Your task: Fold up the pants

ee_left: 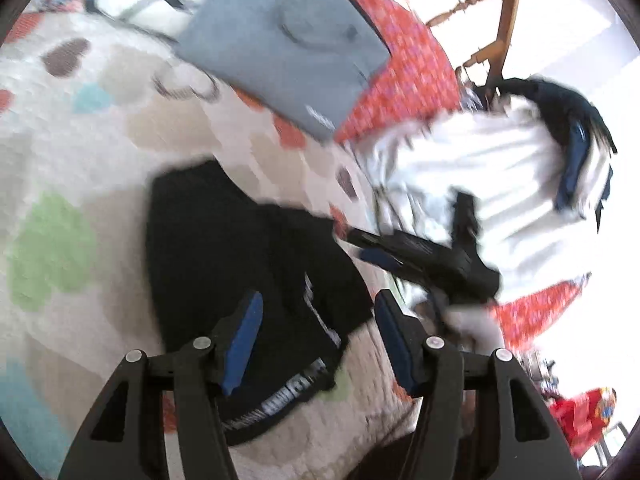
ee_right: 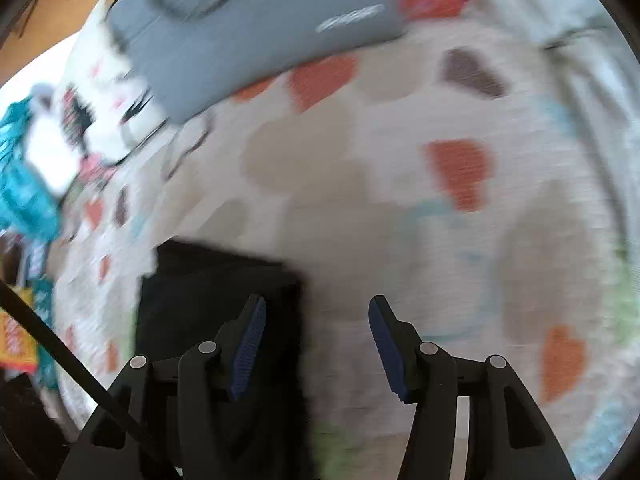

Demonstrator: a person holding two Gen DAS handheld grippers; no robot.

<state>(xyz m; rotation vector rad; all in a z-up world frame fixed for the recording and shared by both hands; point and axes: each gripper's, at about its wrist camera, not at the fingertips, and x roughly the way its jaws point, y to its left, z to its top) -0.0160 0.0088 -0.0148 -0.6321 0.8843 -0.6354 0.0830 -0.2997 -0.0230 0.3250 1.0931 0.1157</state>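
Black pants (ee_left: 224, 248) lie folded into a compact bundle on a white blanket with coloured hearts (ee_left: 80, 152). White lettering shows on their near edge. My left gripper (ee_left: 318, 340) is open and empty just above that near edge. The right gripper (ee_left: 432, 252) shows in the left wrist view to the right of the pants; its own view shows it open (ee_right: 316, 346) and empty, with the black pants (ee_right: 216, 312) under its left finger. Both views are blurred.
Folded grey pants (ee_left: 284, 40) lie further back on the blanket; they also show in the right wrist view (ee_right: 256, 20). A person in a white top (ee_left: 500, 184) is at the right. A red patterned cloth (ee_left: 408, 64) and a wooden chair (ee_left: 500, 12) are behind.
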